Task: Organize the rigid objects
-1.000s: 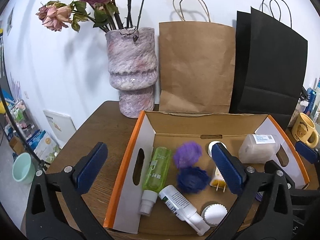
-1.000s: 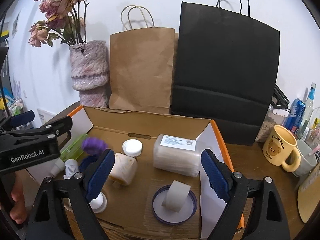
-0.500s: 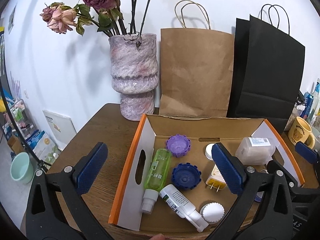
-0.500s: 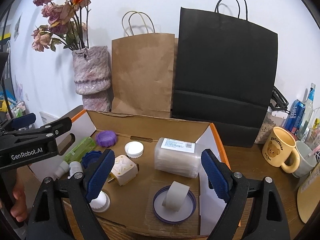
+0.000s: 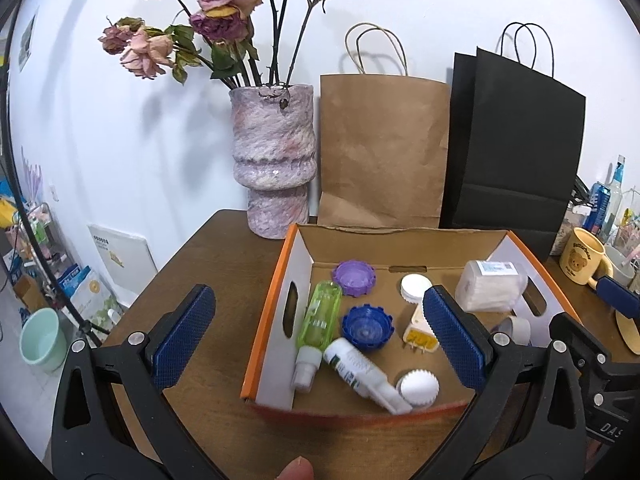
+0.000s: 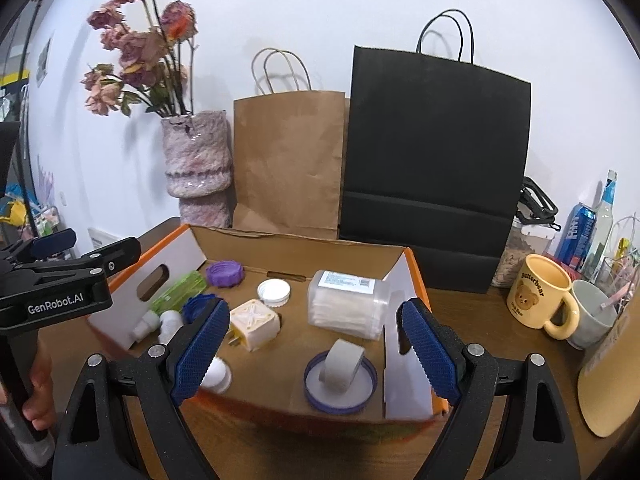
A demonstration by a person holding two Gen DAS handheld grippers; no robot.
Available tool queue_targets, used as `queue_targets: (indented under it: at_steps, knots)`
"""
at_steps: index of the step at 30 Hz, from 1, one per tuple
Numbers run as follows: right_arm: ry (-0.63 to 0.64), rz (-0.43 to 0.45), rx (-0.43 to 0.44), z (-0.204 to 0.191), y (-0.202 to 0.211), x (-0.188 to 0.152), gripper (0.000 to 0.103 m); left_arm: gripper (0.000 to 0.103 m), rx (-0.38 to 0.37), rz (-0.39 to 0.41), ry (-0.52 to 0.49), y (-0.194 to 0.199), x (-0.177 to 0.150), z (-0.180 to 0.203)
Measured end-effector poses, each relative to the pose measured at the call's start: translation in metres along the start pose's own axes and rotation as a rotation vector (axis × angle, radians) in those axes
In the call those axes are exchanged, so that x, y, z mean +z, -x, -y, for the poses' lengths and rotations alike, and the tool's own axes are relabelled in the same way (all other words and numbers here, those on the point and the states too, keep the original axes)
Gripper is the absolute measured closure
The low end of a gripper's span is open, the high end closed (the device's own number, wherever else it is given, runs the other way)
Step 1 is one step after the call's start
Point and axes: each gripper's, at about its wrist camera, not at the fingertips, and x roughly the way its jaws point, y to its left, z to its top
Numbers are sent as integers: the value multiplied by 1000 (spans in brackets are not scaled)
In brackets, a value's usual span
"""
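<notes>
Lower centre, the cardboard box (image 5: pixel 304 264) holds two bottles, green (image 5: pixel 318 314) and white (image 5: pixel 360 372), and purple (image 5: pixel 354 278) and blue (image 5: pixel 367 327) caps. The left gripper (image 5: pixel 318 340) and right gripper (image 6: pixel 314 350) gape wide, empty. Pads hide the plug (image 5: pixel 418 330) partly.

Orange-edged brown box (image 5: pixel 264 332), purple cap (image 5: pixel 354 277), blue cap (image 5: pixel 366 327), green bottle (image 5: pixel 320 314), yellow mug (image 6: pixel 538 298)
</notes>
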Motion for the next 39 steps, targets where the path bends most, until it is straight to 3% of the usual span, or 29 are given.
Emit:
queue_targets:
  at_steps: [27,28,29,30,31,32,34,39]
  knots:
    - [-25,0,44,-23,122,-52,11,0,-23,-33,-28,113,-68,-17]
    - [-23,0,46,-24,127,-53,22,0,-24,-35,-31,117,-72,-18]
    - [-15,0,39,-26,131,-54,43,0,-25,-37,-32,120,-74,-18]
    - [-10,-3,31,-28,134,-56,43,0,-24,-39,-33,124,-77,-19]
    - [-9,2,28,-29,138,-58,42,0,-25,-40,-33,128,-80,-20]
    - [-13,17,34,-30,144,-61,33,0,-28,-40,-32,133,-83,-21]
    - [-30,25,52,-30,150,-64,0,0,-30,-42,-32,140,-86,-22]
    - [-39,15,50,-32,163,-74,0,0,-37,-47,-32,156,-96,-26]
